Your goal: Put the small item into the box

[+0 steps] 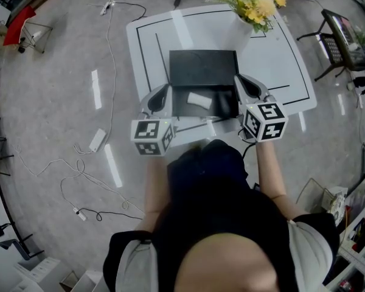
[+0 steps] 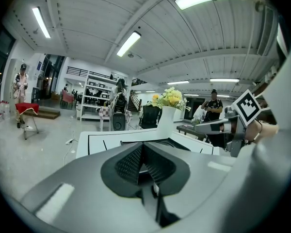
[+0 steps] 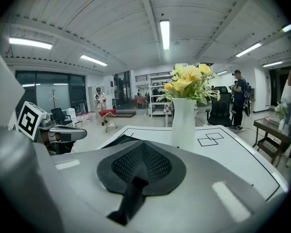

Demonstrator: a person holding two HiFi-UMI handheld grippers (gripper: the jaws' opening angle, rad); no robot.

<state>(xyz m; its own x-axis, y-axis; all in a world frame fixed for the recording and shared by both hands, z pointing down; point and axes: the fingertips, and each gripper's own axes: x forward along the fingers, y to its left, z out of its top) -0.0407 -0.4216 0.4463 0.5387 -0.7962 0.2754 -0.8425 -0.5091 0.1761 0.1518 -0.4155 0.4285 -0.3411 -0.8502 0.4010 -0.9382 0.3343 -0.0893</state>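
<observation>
Inspection of the white counter (image 1: 280,59) found an open black box (image 1: 204,105) near its front edge, with the lid (image 1: 204,69) raised at the far side. The small white item (image 1: 199,100) lay inside the box's lower tray, towards its left half, with neither claw touching it.

The left claw (image 2: 143,161) was clenched, its ribbed pads meeting with nothing seen between them. It sat at the box's left edge, by the front corner. The right claw (image 3: 142,160) was likewise clenched and empty, and was positioned at the box's right edge. Whether either claw touched the box wall could not be determined.

A white vase of yellow flowers (image 1: 252,5) stood at the counter's far right, well apart from the box. Loose cables (image 1: 79,163) lay on the floor to the left of the counter.
</observation>
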